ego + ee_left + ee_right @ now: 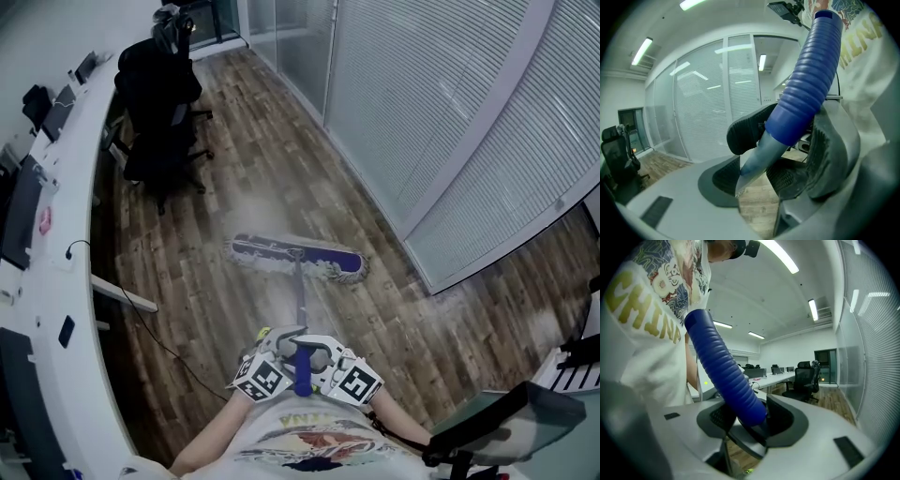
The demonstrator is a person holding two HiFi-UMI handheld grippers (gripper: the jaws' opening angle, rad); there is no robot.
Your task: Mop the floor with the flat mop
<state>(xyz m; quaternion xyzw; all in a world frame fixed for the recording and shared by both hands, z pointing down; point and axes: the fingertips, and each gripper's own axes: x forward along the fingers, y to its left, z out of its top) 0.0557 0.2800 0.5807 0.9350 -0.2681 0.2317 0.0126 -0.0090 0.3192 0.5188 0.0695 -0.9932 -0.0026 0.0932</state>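
Head view: the flat mop head [295, 256], blue pad with a pale fringe, lies flat on the brown wood-plank floor [281, 159] at frame centre. Its right end is near the glass wall with white blinds [450, 94]. A grey pole [300, 295] runs down-frame from it to a blue ribbed grip [806, 79]. The left gripper [771, 174] and right gripper [750, 420] sit side by side at bottom centre, jaws wide, both clamped on that grip. A black office chair [159, 122] is upper left, beside a curved white desk [70, 216].
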